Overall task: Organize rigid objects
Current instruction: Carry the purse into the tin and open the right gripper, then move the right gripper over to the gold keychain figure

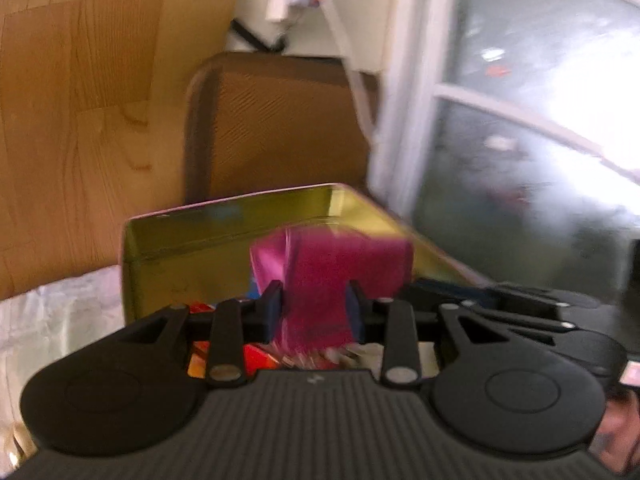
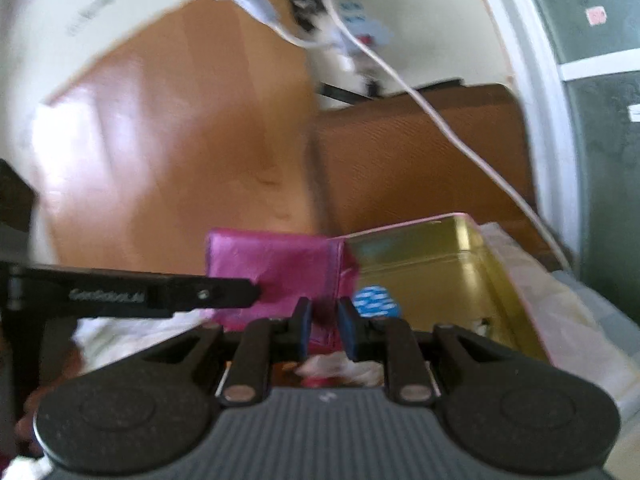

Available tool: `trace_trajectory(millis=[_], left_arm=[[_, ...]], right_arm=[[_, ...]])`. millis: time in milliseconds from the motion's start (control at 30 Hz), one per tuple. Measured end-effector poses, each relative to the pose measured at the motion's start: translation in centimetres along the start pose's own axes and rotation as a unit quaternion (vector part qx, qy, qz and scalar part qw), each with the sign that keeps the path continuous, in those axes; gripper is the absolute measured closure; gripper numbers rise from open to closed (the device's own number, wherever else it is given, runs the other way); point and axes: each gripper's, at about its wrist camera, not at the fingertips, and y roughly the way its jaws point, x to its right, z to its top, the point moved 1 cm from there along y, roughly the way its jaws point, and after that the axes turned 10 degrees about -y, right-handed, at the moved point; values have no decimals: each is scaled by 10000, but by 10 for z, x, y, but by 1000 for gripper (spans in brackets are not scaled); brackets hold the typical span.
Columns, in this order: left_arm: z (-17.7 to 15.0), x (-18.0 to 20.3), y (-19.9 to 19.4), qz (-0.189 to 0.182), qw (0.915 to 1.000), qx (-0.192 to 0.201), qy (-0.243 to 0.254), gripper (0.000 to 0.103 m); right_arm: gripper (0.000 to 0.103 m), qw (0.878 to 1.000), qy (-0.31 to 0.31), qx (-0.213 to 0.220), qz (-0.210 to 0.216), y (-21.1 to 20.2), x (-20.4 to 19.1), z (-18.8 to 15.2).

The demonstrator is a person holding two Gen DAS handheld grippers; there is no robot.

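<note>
A shiny magenta box (image 1: pixel 336 276) is held between the blue pads of my left gripper (image 1: pixel 316 312), above an open gold tin (image 1: pixel 192 248). In the right wrist view the same magenta box (image 2: pixel 280 276) shows with the left gripper's fingers (image 2: pixel 224 294) on its left side, and my right gripper (image 2: pixel 324 324) is closed on the box's lower right corner, beside the gold tin (image 2: pixel 440 280). A round blue and white item (image 2: pixel 374 300) lies inside the tin. Both views are blurred.
A wooden panel (image 1: pixel 80 120) and a brown board (image 1: pixel 288 128) stand behind the tin. A window frame (image 1: pixel 404 120) is at the right. A white cable (image 2: pixel 460 136) hangs across the board. White cloth or plastic (image 1: pixel 48 320) lies around the tin.
</note>
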Motion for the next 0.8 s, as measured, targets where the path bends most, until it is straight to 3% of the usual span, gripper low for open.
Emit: trace_trajectory(millis=[67, 133, 300, 533, 800], left_arm=[[4, 2, 19, 607, 9980, 70, 134, 56], [4, 1, 32, 980, 9951, 36, 98, 55], [-6, 0, 40, 1366, 9905, -137, 29, 55], [-16, 2, 14, 1615, 9868, -115, 0, 55], [-29, 18, -29, 1640, 9862, 160, 129, 55]], right_arm=[[68, 9997, 62, -55, -237, 16, 5, 0], [68, 9994, 270, -84, -221, 21, 11, -2], [68, 9993, 337, -65, -141, 9, 10, -18], [68, 9983, 584, 10, -31, -17, -1, -25], [68, 9979, 601, 215, 133, -58, -27, -25]])
